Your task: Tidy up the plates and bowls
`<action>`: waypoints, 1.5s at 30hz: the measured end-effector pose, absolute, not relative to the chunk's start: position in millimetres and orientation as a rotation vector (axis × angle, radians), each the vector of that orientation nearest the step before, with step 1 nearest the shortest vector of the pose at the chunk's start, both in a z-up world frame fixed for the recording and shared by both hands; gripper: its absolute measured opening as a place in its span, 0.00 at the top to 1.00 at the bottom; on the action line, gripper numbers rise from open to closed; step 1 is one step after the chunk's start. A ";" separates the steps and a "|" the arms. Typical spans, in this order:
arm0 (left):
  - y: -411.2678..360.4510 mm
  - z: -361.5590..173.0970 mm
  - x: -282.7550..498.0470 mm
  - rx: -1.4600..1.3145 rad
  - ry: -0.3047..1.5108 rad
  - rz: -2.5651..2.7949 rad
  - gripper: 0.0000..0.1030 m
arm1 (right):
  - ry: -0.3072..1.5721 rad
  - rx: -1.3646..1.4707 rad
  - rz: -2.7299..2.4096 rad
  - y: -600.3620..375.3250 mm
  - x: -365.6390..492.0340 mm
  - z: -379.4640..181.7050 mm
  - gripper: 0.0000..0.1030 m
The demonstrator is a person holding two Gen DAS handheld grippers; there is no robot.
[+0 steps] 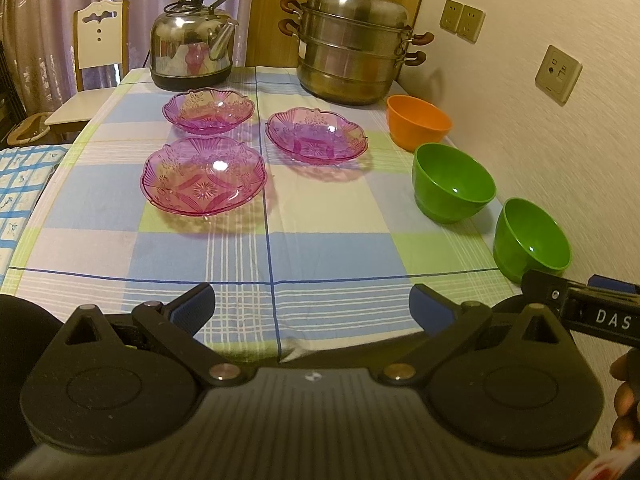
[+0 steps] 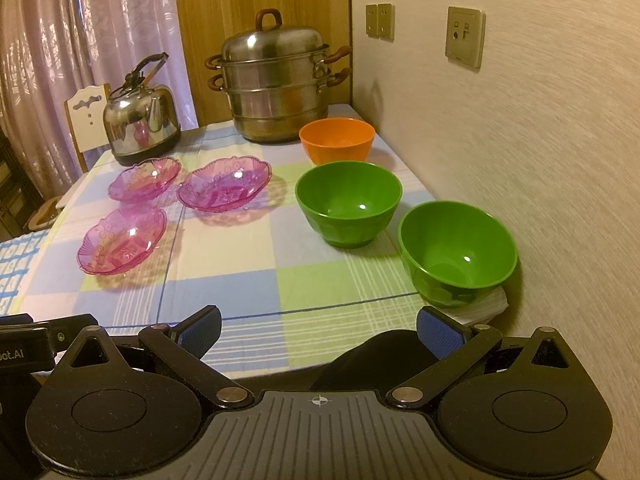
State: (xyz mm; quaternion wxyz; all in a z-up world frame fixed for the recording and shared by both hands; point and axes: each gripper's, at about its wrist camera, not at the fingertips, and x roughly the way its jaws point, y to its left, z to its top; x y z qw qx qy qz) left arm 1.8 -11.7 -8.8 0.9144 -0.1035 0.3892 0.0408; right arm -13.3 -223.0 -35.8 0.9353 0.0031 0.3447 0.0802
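Three pink glass plates lie apart on the checked tablecloth: a near left one [image 1: 203,176] [image 2: 122,241], a far left one [image 1: 208,110] [image 2: 145,179] and a right one [image 1: 316,135] [image 2: 224,190]. By the wall stand an orange bowl [image 1: 417,122] [image 2: 337,140], a middle green bowl [image 1: 453,182] [image 2: 348,203] and a near green bowl [image 1: 530,240] [image 2: 457,252]. My left gripper [image 1: 312,310] is open and empty above the table's front edge. My right gripper [image 2: 319,330] is open and empty, just short of the near green bowl.
A steel kettle [image 1: 193,48] [image 2: 140,122] and a stacked steel steamer pot [image 1: 354,46] [image 2: 276,88] stand at the table's back. The wall [image 2: 520,140] runs along the right edge. A white chair [image 1: 100,44] stands at the far left. White paper [image 2: 486,304] lies under the near green bowl.
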 end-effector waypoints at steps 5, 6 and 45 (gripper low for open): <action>-11.8 -8.6 1.9 -0.212 0.802 0.084 0.00 | 0.704 0.006 0.165 -223.2 -13.3 -35.7 0.00; -12.0 -8.9 1.9 -0.212 0.802 0.084 0.00 | 0.704 0.006 0.165 -223.4 -13.3 -35.6 0.00; 54.8 -1.6 20.2 -0.325 0.743 0.160 0.01 | 0.662 0.094 0.352 -194.8 11.0 -20.3 0.00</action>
